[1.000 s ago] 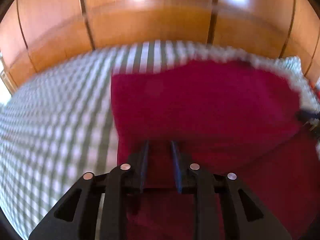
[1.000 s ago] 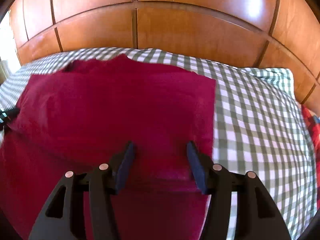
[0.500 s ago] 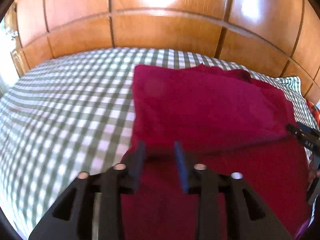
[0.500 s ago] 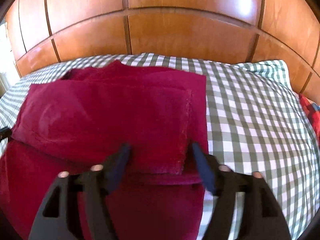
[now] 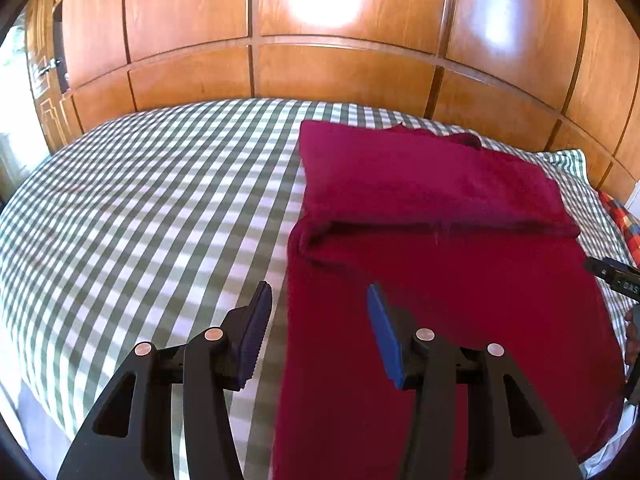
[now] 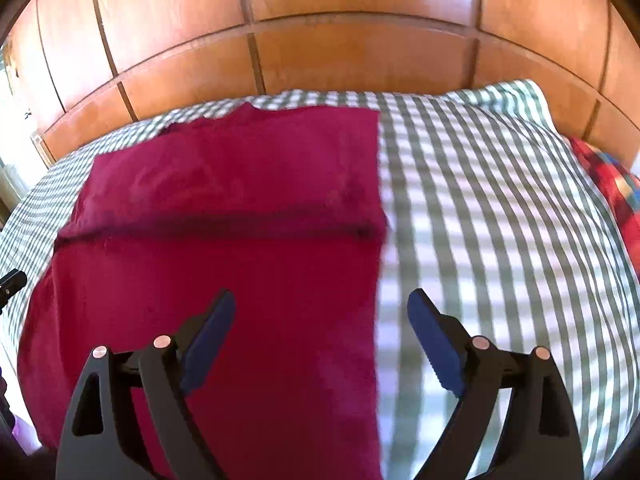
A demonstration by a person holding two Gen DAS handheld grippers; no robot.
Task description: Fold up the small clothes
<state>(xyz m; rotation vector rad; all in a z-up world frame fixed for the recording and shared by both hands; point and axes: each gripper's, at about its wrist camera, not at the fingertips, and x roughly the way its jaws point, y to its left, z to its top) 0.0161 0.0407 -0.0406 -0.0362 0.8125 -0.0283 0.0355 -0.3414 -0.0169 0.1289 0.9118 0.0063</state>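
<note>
Clearly folded once, the dark red garment (image 5: 440, 208) (image 6: 240, 200) lies flat on the green-and-white checked bedsheet (image 5: 140, 208) (image 6: 500, 208), its far half doubled back over the near half along a crosswise crease. Both the left gripper (image 5: 318, 312) and right gripper (image 6: 320, 320) hover over its near side edges, jaws spread wide, holding nothing. Its near hem is cut off below both views. A red patterned cloth (image 6: 612, 184) peeks in, mostly hidden.
</note>
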